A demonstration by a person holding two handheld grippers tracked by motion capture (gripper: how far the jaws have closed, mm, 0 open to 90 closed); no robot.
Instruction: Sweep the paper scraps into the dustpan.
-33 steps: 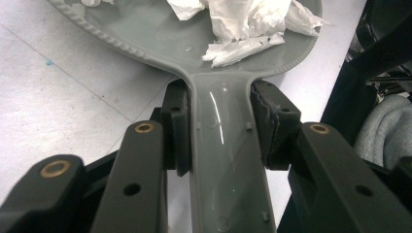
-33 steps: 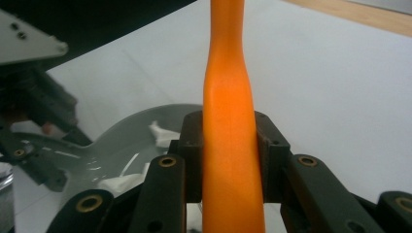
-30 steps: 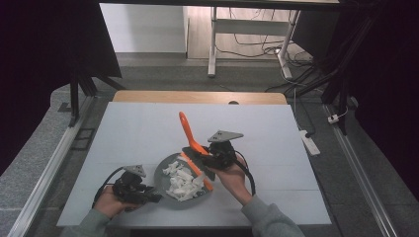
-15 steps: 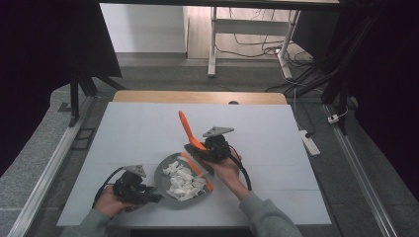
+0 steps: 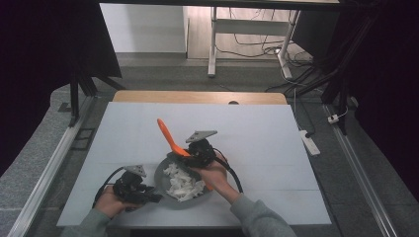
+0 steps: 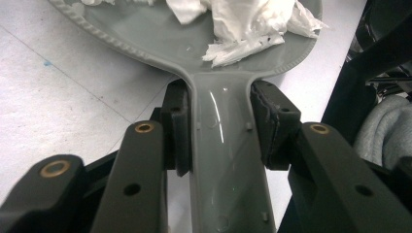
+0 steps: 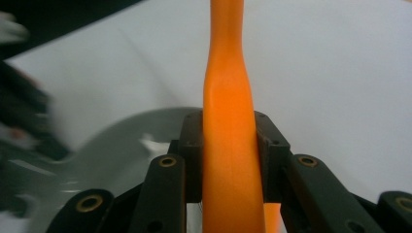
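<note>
Grey plate [image 5: 165, 174] with a handle sits near the front edge of the white surface [image 5: 257, 133], holding a heap of torn white paper [image 5: 183, 183]. Left gripper [image 5: 148, 196] is clamped on the plate's handle [image 6: 226, 160], one pad on each side. Right gripper [image 5: 190, 154], just behind the plate's far rim, is clamped on an orange utensil [image 5: 169, 136], whose end rises tilted toward the far left
</note>
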